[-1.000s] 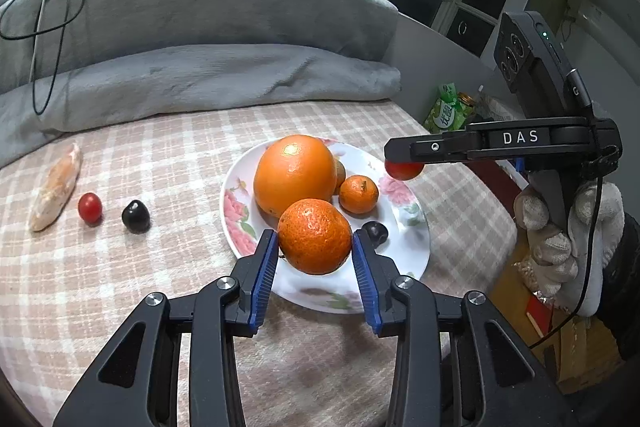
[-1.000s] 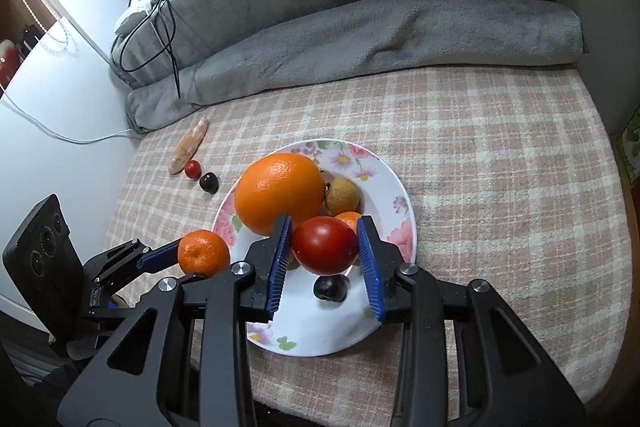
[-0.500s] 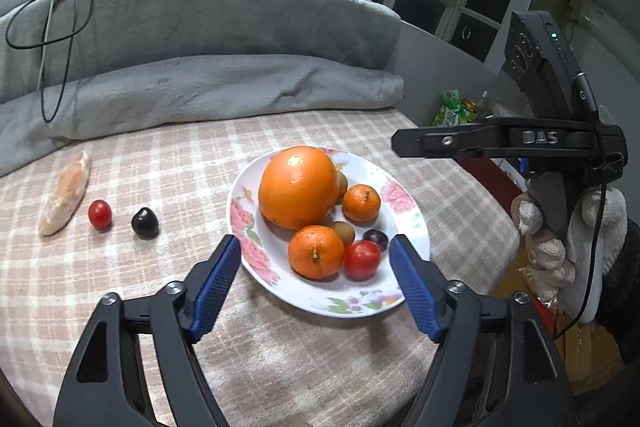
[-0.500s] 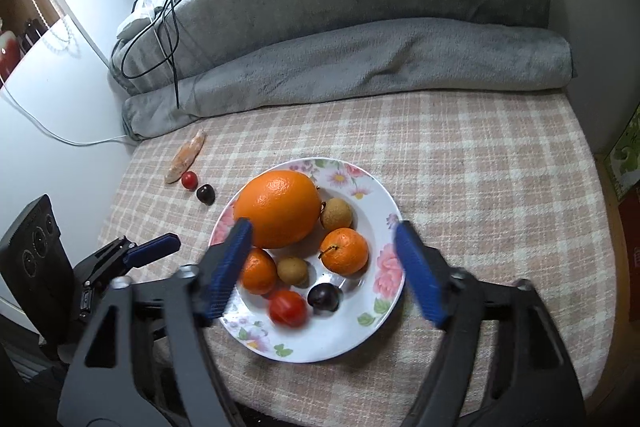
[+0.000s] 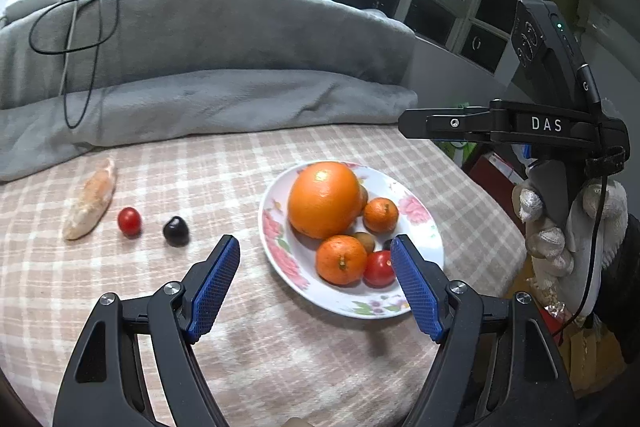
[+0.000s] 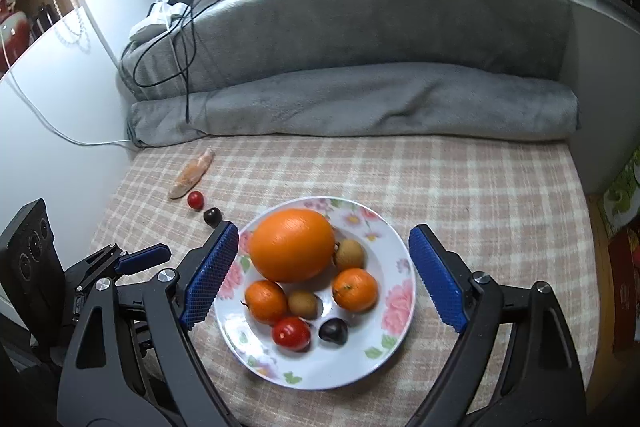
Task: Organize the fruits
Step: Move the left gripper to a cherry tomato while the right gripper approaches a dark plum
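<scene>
Blankets [image 6: 360,99], grey and plush, lie rolled along the far edge of the checked cloth [image 6: 460,187]. We note the round floral plate [image 6: 394,311], glossy white, on that cloth. On it: a large smooth orange [image 6: 292,245], two dimpled mandarins [image 6: 265,301] [image 6: 355,289], two rough brown longan-like fruits [image 6: 349,255] [image 6: 303,303], a shiny red tomato [image 6: 291,333] and a dark plum-like fruit [image 6: 333,330].

Off the plate, to its left on the cloth, we see a pale elongated wrapped item [image 5: 90,205], a cherry tomato [image 5: 129,221] and a dark pointed fruit [image 5: 176,231], in a row, apart from one another.

Left gripper [image 5: 316,283] hangs above the near plate rim, blue ribbed pads [image 5: 212,287] spread wide, nothing between them. Right gripper [image 6: 324,277] likewise spread and empty, over the plate.
</scene>
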### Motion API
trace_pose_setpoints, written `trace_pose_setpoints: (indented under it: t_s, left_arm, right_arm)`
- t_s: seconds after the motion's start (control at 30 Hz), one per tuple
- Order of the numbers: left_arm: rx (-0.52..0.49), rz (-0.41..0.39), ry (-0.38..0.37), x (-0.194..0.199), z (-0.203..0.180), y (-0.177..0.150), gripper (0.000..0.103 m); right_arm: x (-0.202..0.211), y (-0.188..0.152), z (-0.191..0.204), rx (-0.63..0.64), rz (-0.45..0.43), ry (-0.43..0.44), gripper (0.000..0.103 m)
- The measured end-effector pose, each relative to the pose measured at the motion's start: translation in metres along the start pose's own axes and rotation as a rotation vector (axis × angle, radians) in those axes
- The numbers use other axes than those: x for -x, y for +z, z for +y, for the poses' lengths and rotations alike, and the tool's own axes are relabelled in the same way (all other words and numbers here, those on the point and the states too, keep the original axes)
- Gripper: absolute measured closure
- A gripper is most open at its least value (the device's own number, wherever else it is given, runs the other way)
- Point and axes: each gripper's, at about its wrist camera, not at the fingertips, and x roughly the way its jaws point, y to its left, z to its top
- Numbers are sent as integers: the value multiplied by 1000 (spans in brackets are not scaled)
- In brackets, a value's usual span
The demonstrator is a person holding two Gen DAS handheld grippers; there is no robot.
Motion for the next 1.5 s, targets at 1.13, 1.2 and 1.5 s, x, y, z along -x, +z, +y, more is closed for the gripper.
trace_pose_setpoints:
  t_s: [1.13, 1.2, 1.5]
  left_arm:
    - [64, -27, 191, 36, 79, -6, 25]
    - [64, -28, 194, 36, 79, -6, 25]
    - [64, -29, 197, 37, 82, -6, 25]
  right_arm:
    - [-22, 12, 84, 251, -10, 64, 13]
    - [-23, 12, 85, 255, -14, 60, 14]
    - [-24, 12, 91, 274, -30, 53, 13]
